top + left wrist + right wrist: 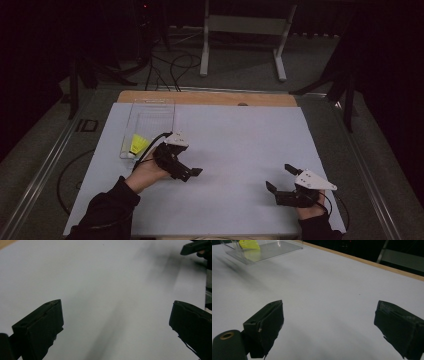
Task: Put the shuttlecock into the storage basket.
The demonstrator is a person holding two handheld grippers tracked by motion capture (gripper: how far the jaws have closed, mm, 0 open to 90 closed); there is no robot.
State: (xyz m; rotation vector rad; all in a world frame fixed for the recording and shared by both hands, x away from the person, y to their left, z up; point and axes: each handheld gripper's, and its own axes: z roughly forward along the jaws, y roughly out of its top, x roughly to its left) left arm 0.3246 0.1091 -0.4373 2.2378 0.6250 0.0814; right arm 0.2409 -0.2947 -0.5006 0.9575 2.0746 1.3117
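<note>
Toward the table's [240, 150] far left corner lies a clear plastic tray [150, 120], with a yellow shuttlecock [139, 144] at its near end. White sheet covers the table; a wooden strip shows along the far edge. Open surface spans the middle and right. Left tool [187, 172] sits just beside the tray's near end, jaws wide apart, holding nothing. Right tool [280, 177], near the right front edge, likewise gapes, nothing between its jaws.
</note>
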